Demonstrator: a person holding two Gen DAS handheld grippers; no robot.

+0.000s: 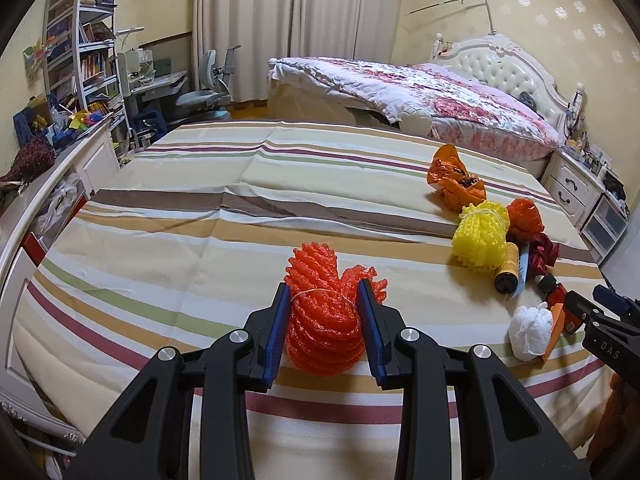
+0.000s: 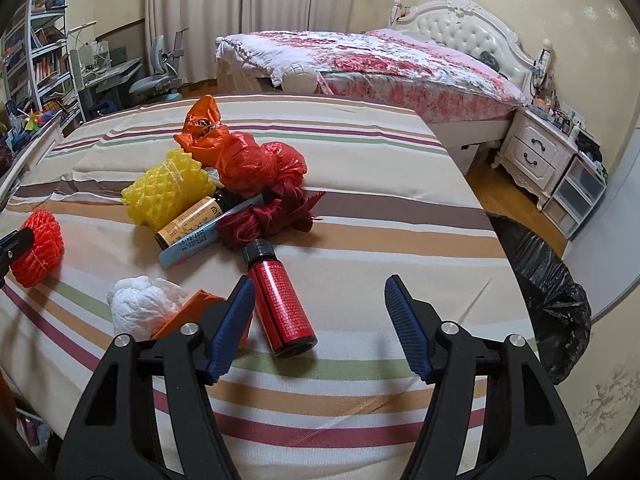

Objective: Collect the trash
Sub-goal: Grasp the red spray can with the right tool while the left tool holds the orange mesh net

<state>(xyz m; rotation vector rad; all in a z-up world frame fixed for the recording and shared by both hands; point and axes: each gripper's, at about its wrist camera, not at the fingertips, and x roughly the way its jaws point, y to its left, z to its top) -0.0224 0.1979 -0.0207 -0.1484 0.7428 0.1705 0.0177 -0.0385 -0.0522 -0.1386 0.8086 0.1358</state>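
Note:
My left gripper [image 1: 325, 292] is shut on an orange foam net [image 1: 324, 320], which rests on the striped cloth [image 1: 200, 240]; the net also shows at the left of the right wrist view [image 2: 38, 248]. My right gripper [image 2: 320, 292] is open and empty, just above a red bottle [image 2: 282, 304] lying by its left finger. A pile of trash lies beyond: a yellow foam net [image 2: 168, 188], a brown bottle [image 2: 188, 222], orange plastic bags [image 2: 248, 164], a dark red ribbon [image 2: 268, 216], a white crumpled wad [image 2: 140, 304] and an orange carton [image 2: 192, 312].
A black trash bag [image 2: 548, 292] stands open on the floor right of the table edge. A bed [image 2: 380, 64] and a white nightstand [image 2: 536, 152] lie behind. A desk with a chair [image 1: 204, 92] and bookshelves [image 1: 84, 52] are at the left.

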